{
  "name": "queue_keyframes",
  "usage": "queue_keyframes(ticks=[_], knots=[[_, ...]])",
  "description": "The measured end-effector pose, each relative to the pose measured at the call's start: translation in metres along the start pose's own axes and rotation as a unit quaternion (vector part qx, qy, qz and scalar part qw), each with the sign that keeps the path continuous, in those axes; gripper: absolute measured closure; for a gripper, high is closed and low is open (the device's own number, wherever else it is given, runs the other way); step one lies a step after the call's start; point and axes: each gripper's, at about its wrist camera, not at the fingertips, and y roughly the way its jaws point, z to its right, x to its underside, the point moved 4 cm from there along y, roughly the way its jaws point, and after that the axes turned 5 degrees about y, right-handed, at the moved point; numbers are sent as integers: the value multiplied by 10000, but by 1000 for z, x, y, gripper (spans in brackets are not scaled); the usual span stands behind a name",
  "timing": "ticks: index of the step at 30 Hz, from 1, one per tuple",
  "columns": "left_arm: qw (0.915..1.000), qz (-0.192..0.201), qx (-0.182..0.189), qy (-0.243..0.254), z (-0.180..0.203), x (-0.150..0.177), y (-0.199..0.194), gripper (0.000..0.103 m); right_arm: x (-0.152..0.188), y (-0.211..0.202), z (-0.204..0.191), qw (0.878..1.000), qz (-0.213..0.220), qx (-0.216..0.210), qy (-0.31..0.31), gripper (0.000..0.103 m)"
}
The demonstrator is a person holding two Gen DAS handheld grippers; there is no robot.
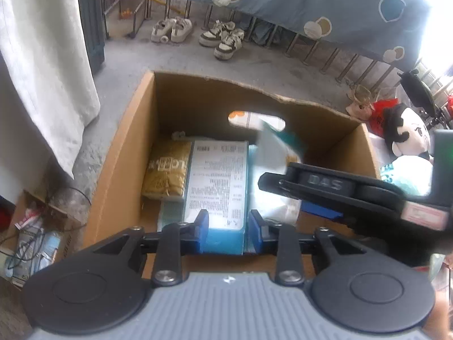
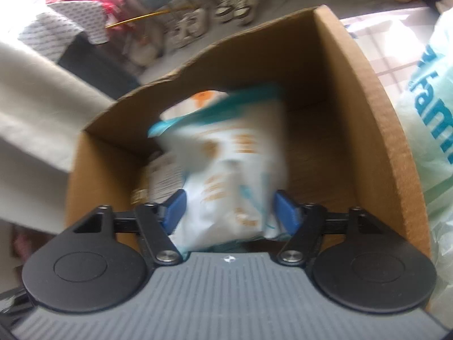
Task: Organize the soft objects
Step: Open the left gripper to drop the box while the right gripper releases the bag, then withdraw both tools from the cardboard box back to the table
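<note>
An open cardboard box (image 1: 124,147) stands on the concrete floor. Inside lie a yellow soft pack (image 1: 167,175) and a blue pack with a white printed label (image 1: 218,181). My left gripper (image 1: 229,226) hangs over the near end of the labelled pack, open, its blue pads on either side without pressing. In the right wrist view a white and teal bag (image 2: 226,170), blurred, sits between the pads of my right gripper (image 2: 230,212), which stand wide and open over the box (image 2: 368,113). The same bag (image 1: 269,150) shows under the right gripper (image 1: 283,184) in the left wrist view.
A plush doll (image 1: 405,133) with black hair and a pale plastic bag with blue print (image 2: 430,130) lie right of the box. Pairs of shoes (image 1: 198,32) line the far floor under a dotted blue cloth (image 1: 311,0). A white curtain (image 1: 42,70) hangs at left above a cluttered carton (image 1: 34,235).
</note>
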Motion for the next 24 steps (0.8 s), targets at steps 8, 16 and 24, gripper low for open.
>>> queue_keyframes(ticks=[8, 16, 24], knots=[[9993, 318, 189, -46, 11, -15, -2, 91, -21, -65, -8, 9945, 609, -486, -698, 42], [9997, 16, 248, -60, 39, -27, 71, 100, -54, -118, 36, 9896, 997, -724, -741, 60], [9978, -274, -527, 307, 62, -25, 105, 91, -63, -196, 92, 9818, 1273, -950, -1043, 58]])
